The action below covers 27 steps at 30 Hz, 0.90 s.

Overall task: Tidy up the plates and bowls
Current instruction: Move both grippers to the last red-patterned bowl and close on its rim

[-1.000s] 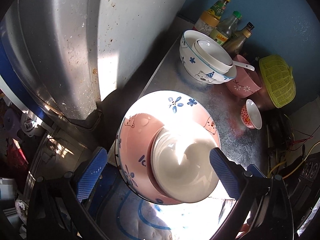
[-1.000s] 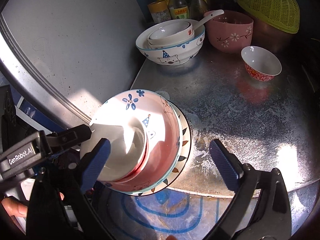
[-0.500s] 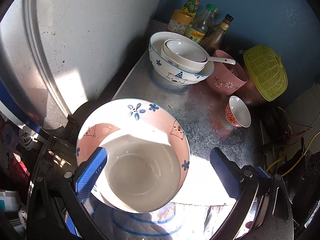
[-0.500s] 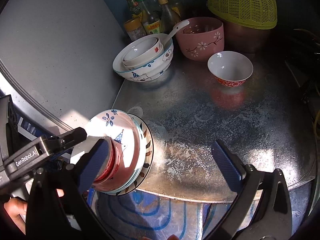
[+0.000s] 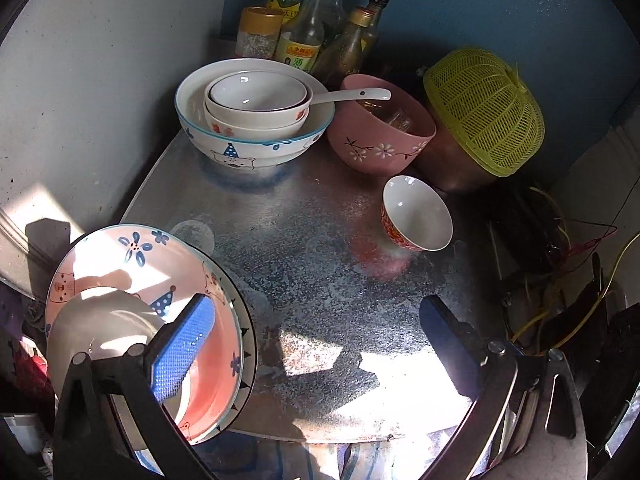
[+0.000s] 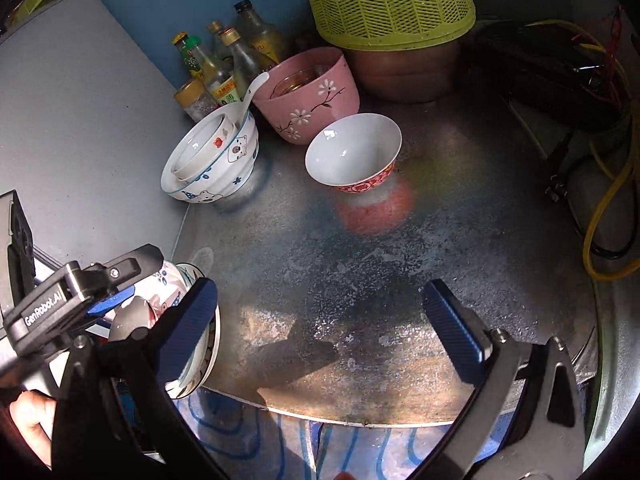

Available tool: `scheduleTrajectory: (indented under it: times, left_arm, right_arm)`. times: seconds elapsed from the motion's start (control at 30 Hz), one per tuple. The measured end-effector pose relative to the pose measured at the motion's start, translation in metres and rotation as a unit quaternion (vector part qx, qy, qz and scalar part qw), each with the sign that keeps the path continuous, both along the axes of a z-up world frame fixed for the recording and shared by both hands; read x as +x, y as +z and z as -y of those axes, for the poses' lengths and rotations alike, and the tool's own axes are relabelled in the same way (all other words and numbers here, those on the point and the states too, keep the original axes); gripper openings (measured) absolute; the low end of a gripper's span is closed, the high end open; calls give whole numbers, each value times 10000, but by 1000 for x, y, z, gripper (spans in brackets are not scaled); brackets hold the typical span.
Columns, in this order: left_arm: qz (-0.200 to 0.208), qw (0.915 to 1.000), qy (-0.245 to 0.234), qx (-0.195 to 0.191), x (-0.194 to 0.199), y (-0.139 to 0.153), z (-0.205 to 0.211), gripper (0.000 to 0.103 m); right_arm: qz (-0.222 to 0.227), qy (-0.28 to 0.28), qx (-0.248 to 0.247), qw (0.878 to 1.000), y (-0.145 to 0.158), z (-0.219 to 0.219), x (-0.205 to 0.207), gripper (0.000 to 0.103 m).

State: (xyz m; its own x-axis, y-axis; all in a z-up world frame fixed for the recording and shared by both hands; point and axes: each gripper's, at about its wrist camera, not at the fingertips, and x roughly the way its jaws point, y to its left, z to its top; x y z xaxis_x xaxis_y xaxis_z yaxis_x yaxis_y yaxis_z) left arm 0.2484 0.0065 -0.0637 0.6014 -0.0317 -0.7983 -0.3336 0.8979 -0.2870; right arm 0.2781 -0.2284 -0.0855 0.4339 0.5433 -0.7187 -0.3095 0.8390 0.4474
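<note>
A stack of a patterned plate [image 5: 246, 344], a pink cartoon bowl [image 5: 132, 256] and a white bowl [image 5: 100, 324] sits at the metal table's near left edge. It also shows in the right wrist view [image 6: 200, 344]. My left gripper [image 5: 316, 344] is open, its left finger over the pink bowl. My right gripper [image 6: 320, 324] is open and empty over the table. A small red-patterned bowl [image 5: 416, 216] [image 6: 352, 156] stands alone mid-table. A blue-rimmed bowl [image 5: 256, 148] [image 6: 212, 168] holds two white bowls [image 5: 256, 100] at the back left.
A pink floral bowl [image 5: 380, 136] with a white spoon [image 5: 352, 96], a yellow-green basket [image 5: 484, 108] over a brown pot, and several bottles [image 5: 304, 36] stand at the back. Cables [image 6: 608, 184] lie at the right. A grey wall [image 5: 80, 80] is on the left.
Both grippers have moved right and forward over the table. The bowl stack has slid to the lower left of both views. The far bowls appear closer.
</note>
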Motion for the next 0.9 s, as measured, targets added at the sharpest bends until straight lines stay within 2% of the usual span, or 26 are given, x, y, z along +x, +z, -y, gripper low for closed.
scheduleTrajectory:
  times: [0.2,0.4,0.47,0.5,0.53,0.6,0.7,0.77,0.8,0.83,0.9]
  left_arm:
    - [-64,9998,-180,-86,36,-12,26,103]
    - [-161,9994,-22,-321,77,-34,32,102]
    - [-167,9991,25,-382,90,-42,32,101]
    - [-167,9992,49,-372,96,-46,32,100]
    - [-174,9992,65,-368,102,-49,32,96]
    - [-233,9987,90,-433,114,-58,32,85]
    - [-284,9981,135,-527,130,-69,31,79]
    - [-306,9980,127,-535,139,-75,32,68]
    - [-330,9979,104,-552,145,-78,33,56]
    - [-360,9977,104,-560,149,-81,33,50]
    - [-385,9972,116,-623,158,-88,33,47]
  right_arm:
    - [-55,-260,94,9996,-5,24,32,103]
    - [-192,-475,239,9984,-17,35,75,103]
    - [-305,-506,313,9978,-23,35,91,98]
    - [-373,-506,320,9975,-27,32,101,93]
    - [-411,-492,329,9974,-29,29,107,86]
    - [-467,-459,338,9973,-35,23,121,80]
    - [-542,-389,381,9970,-42,12,139,73]
    - [-585,-371,360,9969,-48,7,149,67]
    - [-627,-353,359,9968,-51,4,153,63]
    - [-678,-327,374,9965,-55,2,157,59]
    - [-759,-268,348,9962,-62,-4,163,51]
